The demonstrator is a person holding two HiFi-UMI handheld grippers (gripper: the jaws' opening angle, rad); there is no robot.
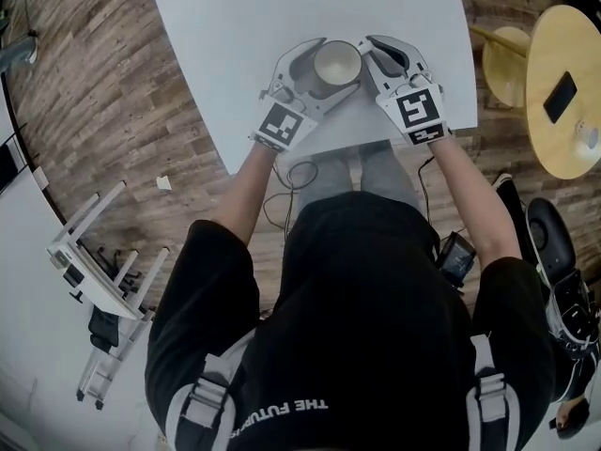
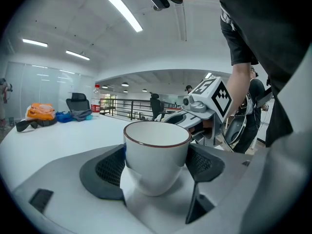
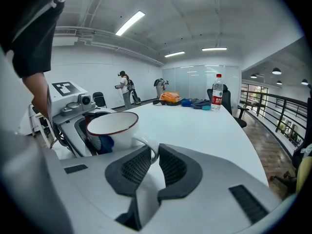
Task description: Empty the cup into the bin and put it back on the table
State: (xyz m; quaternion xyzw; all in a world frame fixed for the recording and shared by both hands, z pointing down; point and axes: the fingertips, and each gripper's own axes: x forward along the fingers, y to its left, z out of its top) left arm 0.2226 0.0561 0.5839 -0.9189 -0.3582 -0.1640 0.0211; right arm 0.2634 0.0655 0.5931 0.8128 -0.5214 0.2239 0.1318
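A white cup with a dark rim is over the white table, near its front edge. Its inside looks empty in the head view. My left gripper is shut on the cup's body: in the left gripper view the cup fills the gap and both dark pads press its sides. My right gripper comes in from the right. In the right gripper view its jaws are pinched on the cup's handle, with the cup just beyond. No bin is in view.
A round wooden table with a phone stands at the right, and a yellow stool is beside it. A white rack lies on the wood floor at the left. A water bottle and bags sit at the table's far end.
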